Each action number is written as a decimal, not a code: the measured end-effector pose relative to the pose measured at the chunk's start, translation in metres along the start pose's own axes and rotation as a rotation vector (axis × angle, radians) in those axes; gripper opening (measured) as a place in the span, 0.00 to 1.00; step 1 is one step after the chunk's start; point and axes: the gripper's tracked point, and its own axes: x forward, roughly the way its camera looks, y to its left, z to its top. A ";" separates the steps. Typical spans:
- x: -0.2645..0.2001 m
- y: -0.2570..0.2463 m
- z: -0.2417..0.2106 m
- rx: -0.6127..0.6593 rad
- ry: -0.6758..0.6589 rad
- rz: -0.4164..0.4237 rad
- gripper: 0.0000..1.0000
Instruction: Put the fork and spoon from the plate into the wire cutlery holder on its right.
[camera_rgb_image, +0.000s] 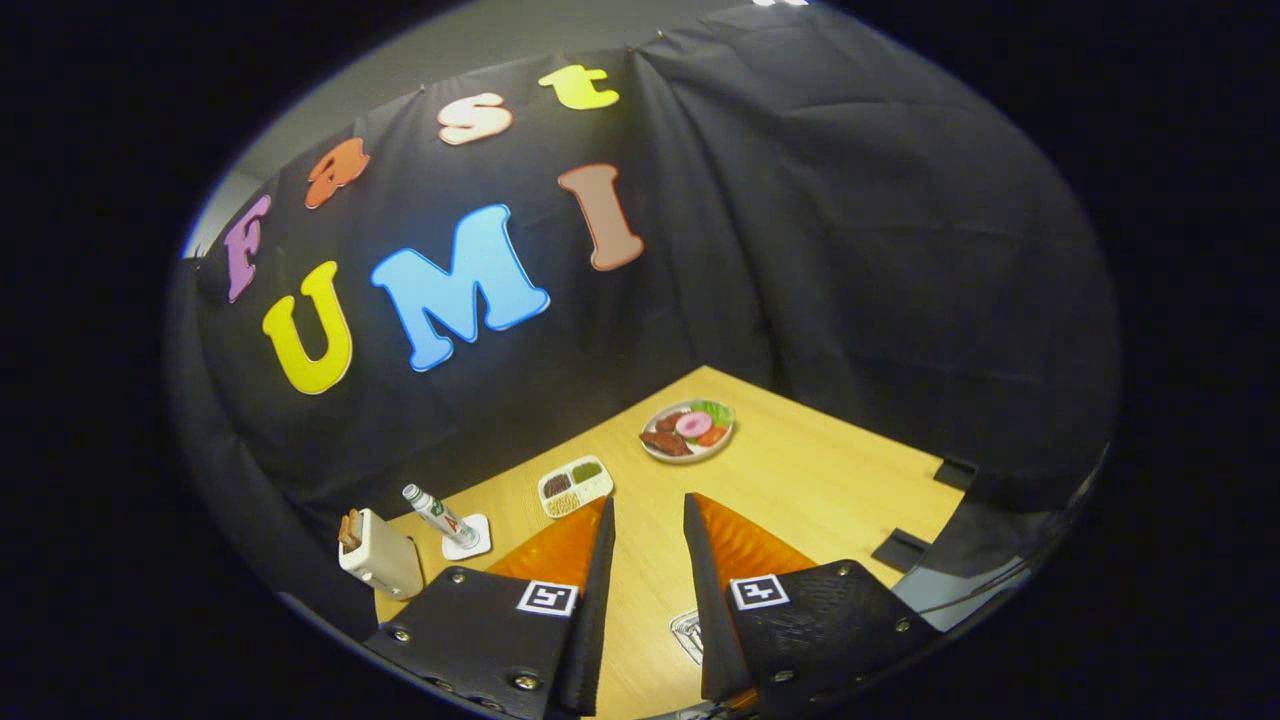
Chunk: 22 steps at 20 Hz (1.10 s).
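Wooden worktop (800, 480) spans lower centre of frame; the hand-held gripper (647, 545) sits at bottom centre, held high and tilted, fingers spread with bare wood between them and nothing pinched. Plate (687, 431) lies right of centre, beyond and slightly right of the fingertips, well apart from them; it carries food, but fork and spoon are too small to tell, and a pale wire-like edge (686, 632) by the right finger may be the holder. Judgement: approach step — lower and level first, keep fingers spread, confirm cutlery before closing.
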 end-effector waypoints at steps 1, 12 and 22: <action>-0.004 0.005 0.011 -0.030 -0.051 0.005 0.41; -0.016 0.053 0.058 -0.271 -0.301 0.033 0.41; -0.009 0.037 0.057 -0.249 -0.277 0.015 0.41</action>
